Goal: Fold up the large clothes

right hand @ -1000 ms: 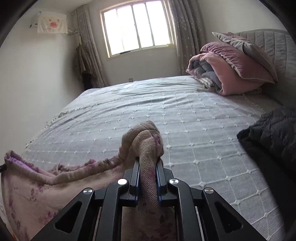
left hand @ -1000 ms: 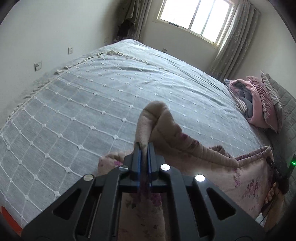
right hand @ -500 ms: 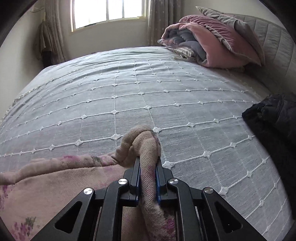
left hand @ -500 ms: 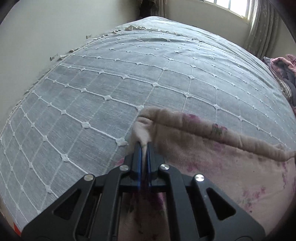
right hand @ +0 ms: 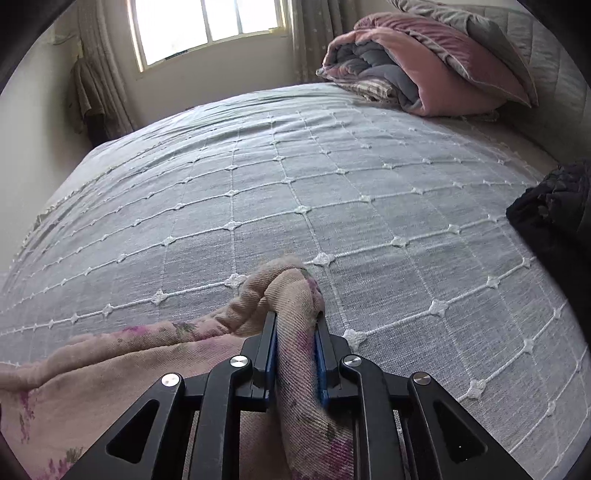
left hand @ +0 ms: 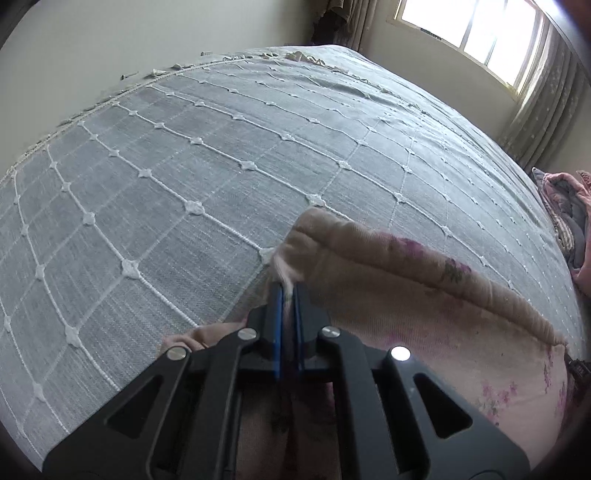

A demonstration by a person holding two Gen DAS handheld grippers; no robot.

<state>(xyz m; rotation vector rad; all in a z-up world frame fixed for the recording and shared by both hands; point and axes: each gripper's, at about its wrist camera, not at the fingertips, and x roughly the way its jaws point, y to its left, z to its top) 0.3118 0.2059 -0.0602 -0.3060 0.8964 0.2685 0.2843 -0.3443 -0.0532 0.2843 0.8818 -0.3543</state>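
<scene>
A pale pink garment with purple flower print [left hand: 424, 295] lies stretched on the grey quilted bed cover [left hand: 221, 166]. My left gripper [left hand: 288, 291] is shut on its left corner, low over the bed. My right gripper [right hand: 295, 317] is shut on a bunched right corner of the same garment [right hand: 110, 369], also low over the bed cover [right hand: 332, 184]. The garment's far edge runs as a rolled hem between the two grippers. Its near part is hidden under the grippers.
A folded pink and grey duvet with pillows [right hand: 424, 66] lies at the head of the bed, also at the right edge of the left wrist view [left hand: 569, 206]. A dark quilted garment [right hand: 550, 206] lies at the right. A wall runs along the left bed edge [left hand: 92, 55]. A window [right hand: 207, 26] is beyond.
Both grippers have come down and forward with the garment, from held up in the air to low over the bed. The garment's edge now lies stretched out on the cover.
</scene>
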